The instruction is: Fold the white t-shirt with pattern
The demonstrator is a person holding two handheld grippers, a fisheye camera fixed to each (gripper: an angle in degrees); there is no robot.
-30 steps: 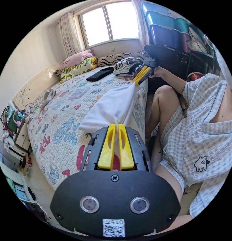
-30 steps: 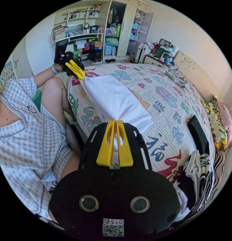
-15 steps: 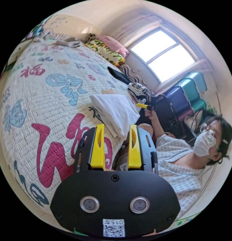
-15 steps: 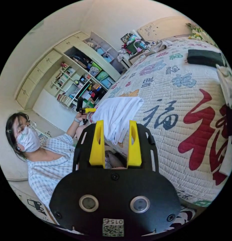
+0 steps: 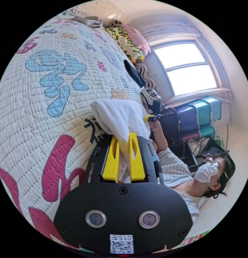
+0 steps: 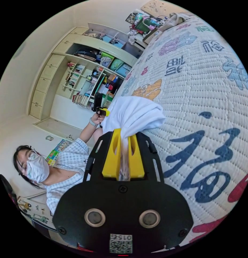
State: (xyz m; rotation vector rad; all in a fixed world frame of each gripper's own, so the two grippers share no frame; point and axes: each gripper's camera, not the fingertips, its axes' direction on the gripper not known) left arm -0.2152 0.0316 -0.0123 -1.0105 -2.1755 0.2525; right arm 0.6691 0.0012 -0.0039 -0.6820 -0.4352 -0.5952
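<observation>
The white t-shirt (image 5: 117,117) lies folded into a narrow bundle at the edge of the quilted bed (image 5: 48,88). My left gripper (image 5: 124,137) is shut on the near end of it, with cloth bunched between the yellow jaws. In the right gripper view the same t-shirt (image 6: 136,113) rests on the bed (image 6: 210,88), and my right gripper (image 6: 123,133) is shut on its other end. Each gripper shows small at the far end of the shirt in the other's view: the right gripper (image 5: 152,116) and the left gripper (image 6: 103,110), both held in the person's hands.
A person in a checked shirt (image 5: 177,172) sits beside the bed. Pillows (image 5: 129,44), a black garment (image 5: 132,72) and striped clothes (image 5: 149,96) lie at the bed's window end. Stacked storage boxes (image 5: 199,115) stand under the window. Shelves and a wardrobe (image 6: 94,72) fill the opposite wall.
One second ago both grippers held the shirt, half a second ago both stood open with it lying on the bed. Now both have shut on its ends again. Both cameras have rolled.
</observation>
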